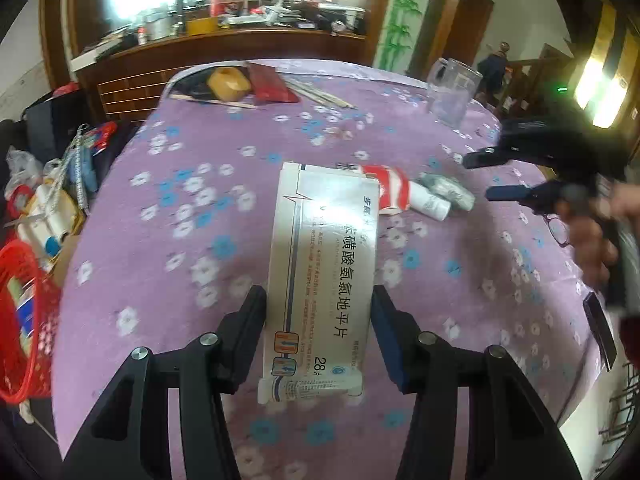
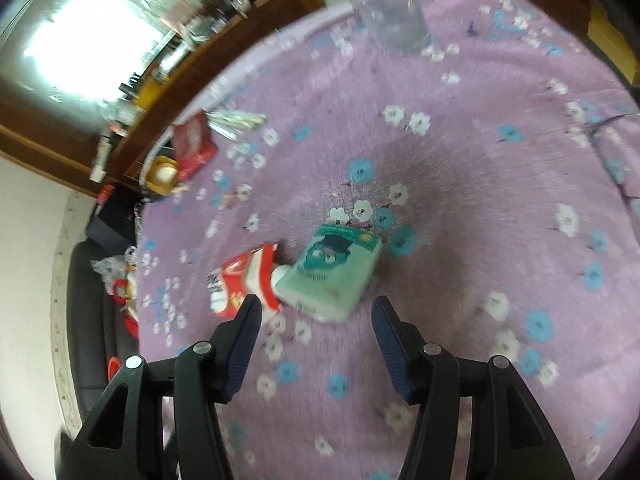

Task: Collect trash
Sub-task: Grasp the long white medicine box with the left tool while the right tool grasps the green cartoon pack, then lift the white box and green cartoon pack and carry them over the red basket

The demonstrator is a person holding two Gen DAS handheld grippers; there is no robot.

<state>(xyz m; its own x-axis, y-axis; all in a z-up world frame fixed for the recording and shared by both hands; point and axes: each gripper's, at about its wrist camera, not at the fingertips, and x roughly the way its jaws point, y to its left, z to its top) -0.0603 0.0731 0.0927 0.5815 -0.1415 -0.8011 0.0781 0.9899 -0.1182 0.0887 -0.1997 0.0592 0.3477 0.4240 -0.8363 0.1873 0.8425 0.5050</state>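
A long white medicine box (image 1: 324,264) with blue print sits between the fingers of my left gripper (image 1: 320,300), which is shut on its sides above the purple flowered tablecloth (image 1: 192,240). Beyond it lie a crumpled red-and-white wrapper (image 1: 390,190), a small white bottle (image 1: 430,200) and a pale green tissue pack (image 1: 448,188). My right gripper (image 2: 316,312) is open, low over the cloth. The green tissue pack (image 2: 332,272) lies just ahead, its near end between the fingertips and untouched. The red-and-white wrapper (image 2: 240,284) lies beside the left finger (image 2: 248,320). From the left wrist view the right gripper (image 1: 494,176) shows at the right.
A clear glass jug (image 1: 450,92) stands at the table's far right. A yellow block (image 1: 228,84), a red packet (image 1: 272,84) and thin sticks lie at the far edge. A red basket (image 1: 24,320) and clutter sit left of the table. Glasses (image 1: 558,232) lie near a hand.
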